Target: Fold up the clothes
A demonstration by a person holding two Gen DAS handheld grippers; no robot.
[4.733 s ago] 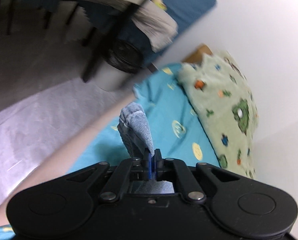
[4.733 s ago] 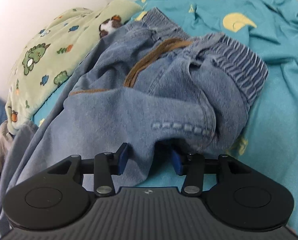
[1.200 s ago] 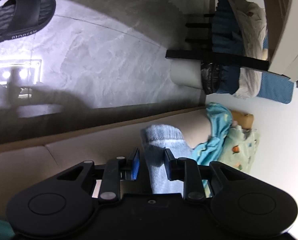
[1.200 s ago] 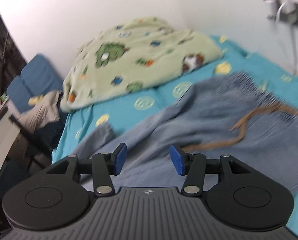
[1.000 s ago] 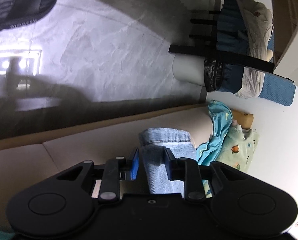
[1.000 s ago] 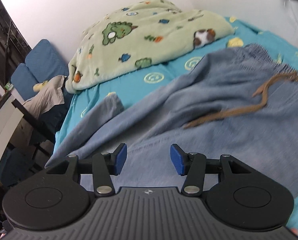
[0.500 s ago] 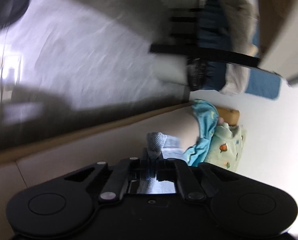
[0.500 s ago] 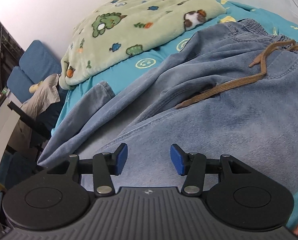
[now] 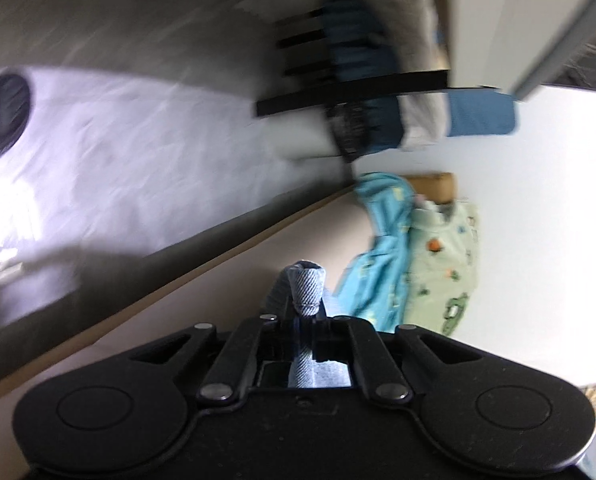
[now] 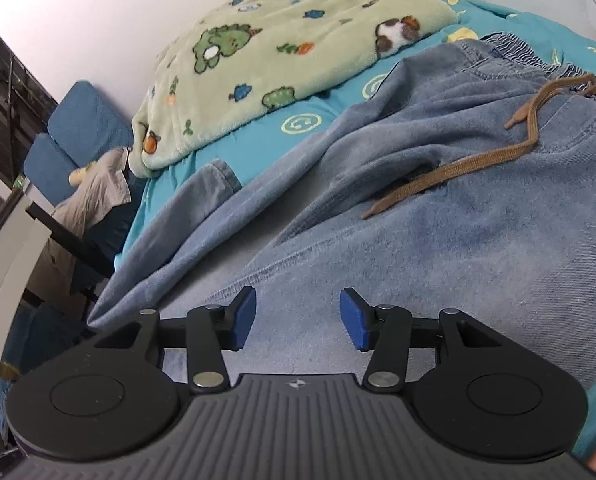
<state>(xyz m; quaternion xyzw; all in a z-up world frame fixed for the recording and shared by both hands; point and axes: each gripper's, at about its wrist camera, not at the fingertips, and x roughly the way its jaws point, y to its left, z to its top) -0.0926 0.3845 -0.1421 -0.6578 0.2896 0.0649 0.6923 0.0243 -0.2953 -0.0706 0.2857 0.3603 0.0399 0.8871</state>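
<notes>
Pinching jeans, left hand-held gripper

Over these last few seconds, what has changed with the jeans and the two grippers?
The left gripper let the jeans hem go a second ago, then shut on it again. The right gripper, earlier around bunched denim, is open over the jeans, now spread flat. The green blanket stayed on the bed.

My faded blue jeans lie spread flat across the teal bedsheet, waistband far from me with its brown drawstring trailing loose, while one bunched leg end sits pinched in my left gripper.
</notes>
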